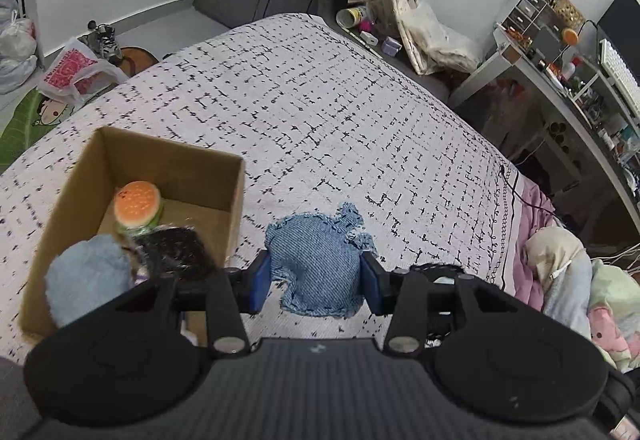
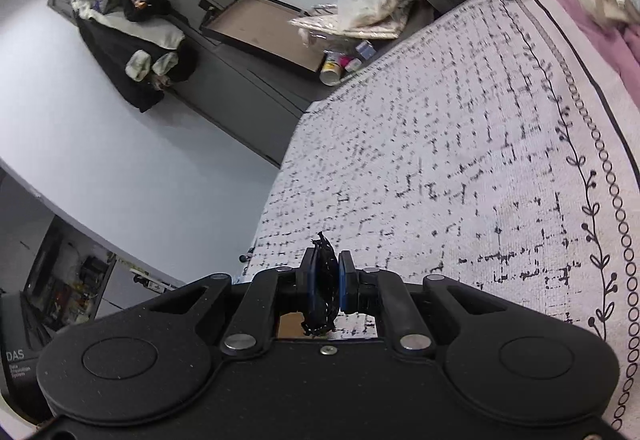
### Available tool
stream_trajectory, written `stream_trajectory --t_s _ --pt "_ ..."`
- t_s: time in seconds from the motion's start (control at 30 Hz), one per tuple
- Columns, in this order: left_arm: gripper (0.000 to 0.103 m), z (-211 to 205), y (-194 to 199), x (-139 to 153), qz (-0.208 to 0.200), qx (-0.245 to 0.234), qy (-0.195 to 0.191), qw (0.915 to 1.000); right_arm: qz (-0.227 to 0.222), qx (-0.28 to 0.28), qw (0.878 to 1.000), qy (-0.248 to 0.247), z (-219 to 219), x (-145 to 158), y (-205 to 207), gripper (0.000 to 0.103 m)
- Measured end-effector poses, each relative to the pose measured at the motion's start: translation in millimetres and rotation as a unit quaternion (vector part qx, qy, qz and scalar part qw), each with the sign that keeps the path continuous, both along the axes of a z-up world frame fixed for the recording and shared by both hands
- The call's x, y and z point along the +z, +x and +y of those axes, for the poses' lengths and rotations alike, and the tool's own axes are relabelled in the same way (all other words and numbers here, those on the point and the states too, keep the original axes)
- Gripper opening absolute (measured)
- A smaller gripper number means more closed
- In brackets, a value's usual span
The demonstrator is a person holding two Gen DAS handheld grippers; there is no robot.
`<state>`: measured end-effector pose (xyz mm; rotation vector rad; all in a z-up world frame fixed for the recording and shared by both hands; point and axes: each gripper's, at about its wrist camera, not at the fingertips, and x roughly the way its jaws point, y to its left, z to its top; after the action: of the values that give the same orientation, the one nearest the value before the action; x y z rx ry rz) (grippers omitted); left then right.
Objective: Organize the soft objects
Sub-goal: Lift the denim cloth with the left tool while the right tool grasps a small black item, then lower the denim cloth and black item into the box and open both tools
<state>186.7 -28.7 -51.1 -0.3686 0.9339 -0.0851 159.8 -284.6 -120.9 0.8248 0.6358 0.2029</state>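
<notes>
Your left gripper (image 1: pixel 316 280) pinches the denim toy (image 1: pixel 320 264) above the bed (image 1: pixel 360 120); swing it over the box (image 1: pixel 168 164). Your right gripper (image 2: pixel 326 280) is clamped on something black, perhaps netting (image 2: pixel 325 280).

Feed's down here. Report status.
Left gripper shut on denim plush. Right gripper shut on black mesh. Cardboard box alongside, nothing blocking.

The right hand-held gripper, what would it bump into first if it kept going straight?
Probably the patterned bedspread. The right hand-held gripper, pinching a black stringy thing, points slightly down across it; depth is unclear.
</notes>
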Motion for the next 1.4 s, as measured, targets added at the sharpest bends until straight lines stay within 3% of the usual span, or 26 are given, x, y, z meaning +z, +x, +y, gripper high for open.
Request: stream_trajectory --t_s 0.27,0.37,0.73,1.4 --pt "0.046 28.5 -25.7 18.7 -0.014 0.0 -0.02 0.9997 -0.017 0.003 1.0 -0.008 7.4 20.0 -6.4 0.011" --pt "0.046 37.4 -34.3 23.5 -0.026 0.002 -0.006 0.9996 -0.022 0.005 1.0 -0.008 14.4 27.9 -8.1 0.011" --pt "0.046 77.5 -52.6 28.7 -0.038 0.011 -0.017 0.9991 -0.047 0.032 0.997 -0.044 55.9 52.9 -14.3 0.011" --pt "0.046 141.8 -53.2 11.2 -0.022 0.041 -0.029 0.9985 -0.024 0.117 0.986 -0.113 139.7 40.8 -4.2 0.011"
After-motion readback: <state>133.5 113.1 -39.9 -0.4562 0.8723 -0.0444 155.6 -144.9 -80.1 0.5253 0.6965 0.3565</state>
